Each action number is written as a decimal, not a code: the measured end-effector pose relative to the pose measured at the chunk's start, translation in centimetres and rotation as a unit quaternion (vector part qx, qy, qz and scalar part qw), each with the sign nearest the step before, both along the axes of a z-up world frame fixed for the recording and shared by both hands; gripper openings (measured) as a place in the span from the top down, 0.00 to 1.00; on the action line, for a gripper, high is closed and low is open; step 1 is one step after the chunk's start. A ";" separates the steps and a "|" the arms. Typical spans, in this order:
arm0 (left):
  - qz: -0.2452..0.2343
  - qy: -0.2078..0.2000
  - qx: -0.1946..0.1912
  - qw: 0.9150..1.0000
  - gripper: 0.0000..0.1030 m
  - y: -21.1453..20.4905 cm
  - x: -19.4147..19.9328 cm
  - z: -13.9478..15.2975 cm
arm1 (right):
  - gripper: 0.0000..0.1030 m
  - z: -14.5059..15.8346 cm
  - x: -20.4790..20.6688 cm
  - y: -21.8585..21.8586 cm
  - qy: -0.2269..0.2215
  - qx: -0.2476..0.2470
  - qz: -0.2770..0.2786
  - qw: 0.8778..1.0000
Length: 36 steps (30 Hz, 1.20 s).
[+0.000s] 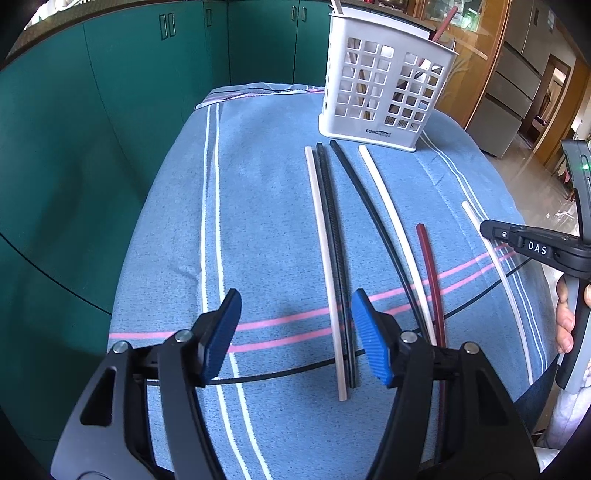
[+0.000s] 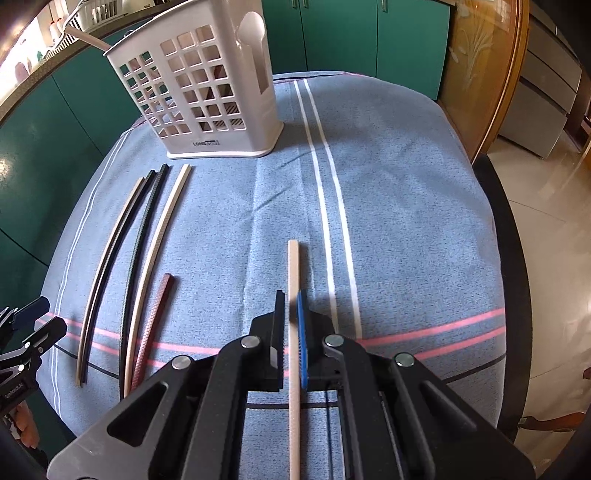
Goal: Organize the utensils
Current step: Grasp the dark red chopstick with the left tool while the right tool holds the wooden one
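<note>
While left jaws gape empty and right jaws clamp a cream chopstick (image 2: 293, 295): white basket (image 2: 207, 99) with a white spoon (image 2: 251, 31) inside.

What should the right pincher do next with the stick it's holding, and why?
Probably lift it and carry it toward the white basket. The right gripper is already shut on a beige chopstick, and the basket already holds utensils, while the other sticks lie on the cloth.

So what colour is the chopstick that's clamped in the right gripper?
Pale beige; the chopstick shows best in the right wrist view.
</note>
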<state>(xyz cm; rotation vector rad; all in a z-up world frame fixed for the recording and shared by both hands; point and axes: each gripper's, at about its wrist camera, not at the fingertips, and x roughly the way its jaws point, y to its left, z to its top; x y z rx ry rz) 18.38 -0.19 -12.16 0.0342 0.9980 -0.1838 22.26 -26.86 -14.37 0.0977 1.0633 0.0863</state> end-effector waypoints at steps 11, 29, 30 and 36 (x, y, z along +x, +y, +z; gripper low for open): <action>-0.064 -0.005 -0.027 0.998 0.41 -2.9 -0.7 1.2 | 0.93 0.0 -0.9 -0.6 0.001 0.016 -0.006 1.000; -0.178 0.047 -0.028 0.983 0.84 -12.9 4.9 -1.0 | 0.93 -0.7 -2.3 -4.1 0.009 0.060 -0.036 0.998; -0.175 0.047 -0.024 0.983 0.84 -12.9 5.0 -1.1 | 0.93 -0.7 -2.4 -4.2 0.008 0.061 -0.035 0.998; -0.155 0.052 0.009 0.986 0.84 -13.6 5.4 -2.2 | 0.93 -0.7 -2.3 -4.3 0.001 0.061 -0.032 0.998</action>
